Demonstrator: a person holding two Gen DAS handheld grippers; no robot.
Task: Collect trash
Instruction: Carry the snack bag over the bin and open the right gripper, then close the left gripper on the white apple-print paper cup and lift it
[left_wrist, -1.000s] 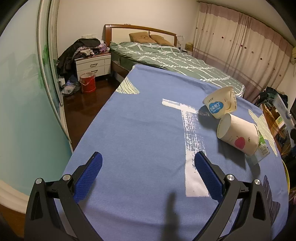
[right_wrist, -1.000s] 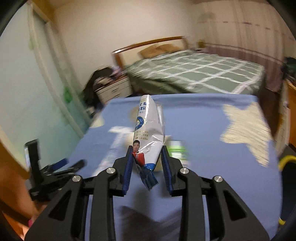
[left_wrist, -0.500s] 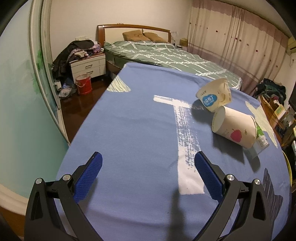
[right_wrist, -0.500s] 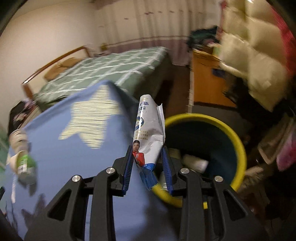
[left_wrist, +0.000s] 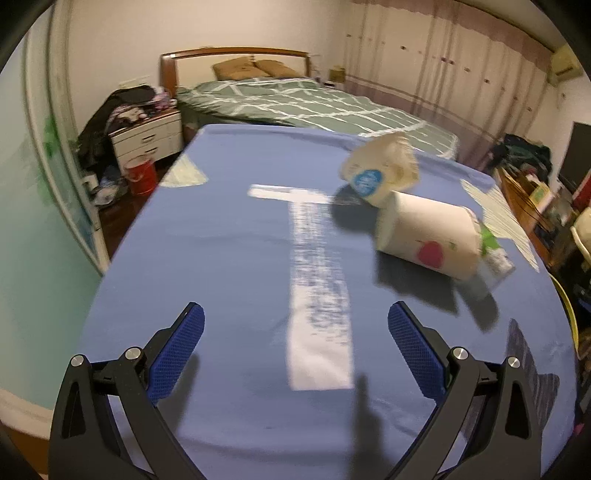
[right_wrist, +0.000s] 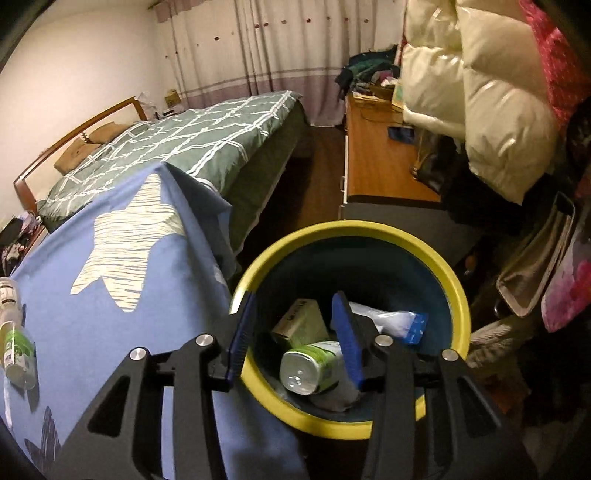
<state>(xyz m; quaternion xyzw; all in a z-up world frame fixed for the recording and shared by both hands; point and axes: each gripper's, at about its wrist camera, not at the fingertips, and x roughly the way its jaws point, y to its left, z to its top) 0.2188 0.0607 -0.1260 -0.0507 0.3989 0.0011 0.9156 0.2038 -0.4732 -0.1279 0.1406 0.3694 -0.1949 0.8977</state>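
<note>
My right gripper (right_wrist: 294, 297) hangs over the yellow-rimmed bin (right_wrist: 439, 258); its jaws are opening and nothing is between them. Inside the bin lie a white and blue wrapper (right_wrist: 391, 320), a green can (right_wrist: 310, 369) and a small carton (right_wrist: 301, 321). My left gripper (left_wrist: 295, 308) stands wide open and empty above the blue tablecloth (left_wrist: 221, 251). Ahead of it to the right lie a crumpled yogurt cup (left_wrist: 380, 171), a tipped paper cup with a red apple print (left_wrist: 428, 240) and a plastic bottle (left_wrist: 493, 256) behind that cup.
The plastic bottle (right_wrist: 14, 350) lies near the cloth's left side in the right wrist view. A bed (left_wrist: 303, 103) stands behind the table. A wooden desk (right_wrist: 376, 162) and hanging padded jackets (right_wrist: 480, 92) crowd the bin's far side. The bin's rim (left_wrist: 569, 314) shows at the table's right edge.
The right gripper swung from over the table to above the bin, then spread its jaws; the wrapper left them and lies in the bin. The left gripper drifted slightly and the cups look closer.
</note>
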